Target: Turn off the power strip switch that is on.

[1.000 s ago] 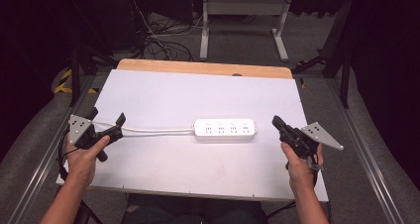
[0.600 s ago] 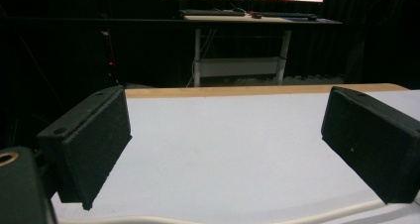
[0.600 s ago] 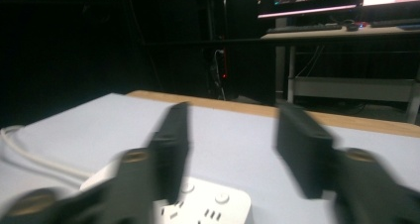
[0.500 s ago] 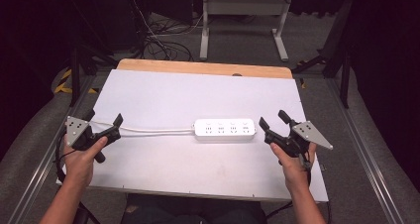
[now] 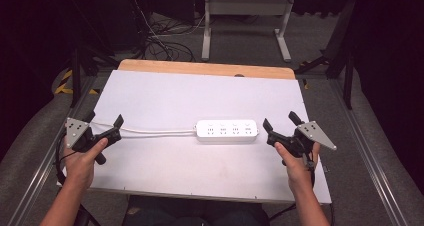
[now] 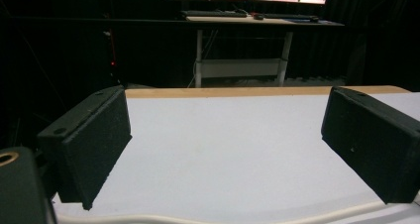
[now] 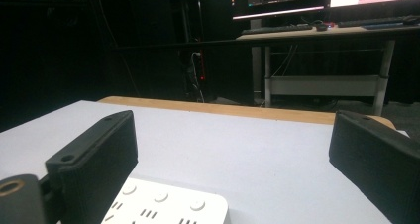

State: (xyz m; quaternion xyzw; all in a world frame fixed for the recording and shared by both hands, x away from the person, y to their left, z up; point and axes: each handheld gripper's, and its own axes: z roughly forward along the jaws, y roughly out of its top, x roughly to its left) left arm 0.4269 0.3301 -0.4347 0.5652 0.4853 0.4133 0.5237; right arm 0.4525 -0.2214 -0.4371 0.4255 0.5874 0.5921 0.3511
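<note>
A white power strip [image 5: 227,130] lies flat in the middle of the white table [image 5: 200,96]. Its white cable [image 5: 155,132] runs left to my left gripper [image 5: 104,119]. That gripper is open, and the cable [image 6: 198,218] crosses the table just below its jaws in the left gripper view. My right gripper [image 5: 280,122] is also open, just right of the strip's right end and holding nothing. The strip's end [image 7: 168,206] shows low between the jaws in the right gripper view, near the left pad [image 7: 94,159].
The table's far edge is a bare wooden strip [image 5: 205,67]. Beyond it stand a desk frame [image 5: 245,16] and loose floor cables [image 5: 160,41]. Metal rails [image 5: 365,151] run along both sides of the table.
My right gripper has opened its jaws wide and shifted slightly left toward the strip's end. The left gripper has barely moved.
</note>
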